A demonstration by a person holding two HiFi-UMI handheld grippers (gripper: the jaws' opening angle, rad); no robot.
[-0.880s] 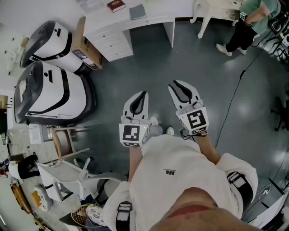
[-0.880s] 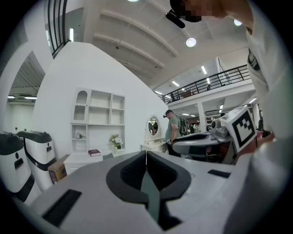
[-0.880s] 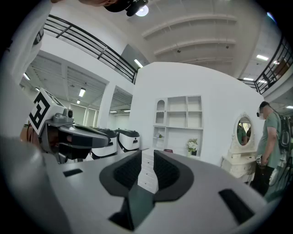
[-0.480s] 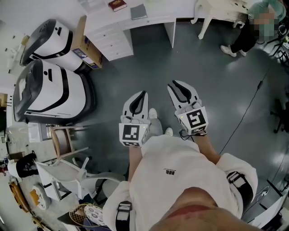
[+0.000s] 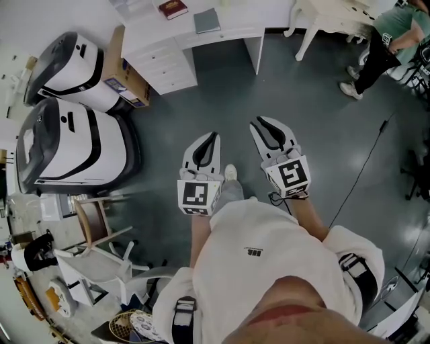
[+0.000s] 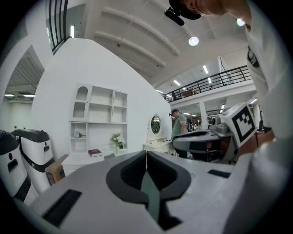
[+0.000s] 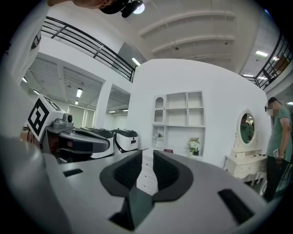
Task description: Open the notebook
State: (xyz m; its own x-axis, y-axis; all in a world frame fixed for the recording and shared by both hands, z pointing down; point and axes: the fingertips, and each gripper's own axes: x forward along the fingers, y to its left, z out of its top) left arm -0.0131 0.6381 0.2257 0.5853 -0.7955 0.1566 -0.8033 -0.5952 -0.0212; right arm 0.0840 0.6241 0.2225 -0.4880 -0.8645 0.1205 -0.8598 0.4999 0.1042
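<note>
The grey notebook [image 5: 206, 20] lies closed and flat on the white bench [image 5: 235, 17] at the far side of the room, well apart from both grippers. A dark red book [image 5: 173, 8] lies near it on the same top.

Left gripper [image 5: 213, 139]: jaws together, only a thin seam between them, nothing held. Right gripper [image 5: 261, 125]: jaws slightly apart, narrow gap, nothing in it. Both are held roughly level in front of the person's body, side by side, above the dark floor [image 5: 201, 107].

The left gripper view shows wall shelves [image 6: 98, 107], flowers [image 6: 118, 139] and a mirror [image 6: 155, 124] behind the bench, none of which appear in the head view. The right gripper view shows the bench's drawers [image 7: 147, 176] through the jaw gap. Only the head view shows the floor layout.

The floor between the grippers and the bench is open. Two white-and-black machines [image 5: 74, 144] and a cardboard box [image 5: 127, 77] border it on the left. A cable [image 5: 365, 166] crosses the floor on the right. Another person [image 5: 386, 37] stands at the far right corner.
</note>
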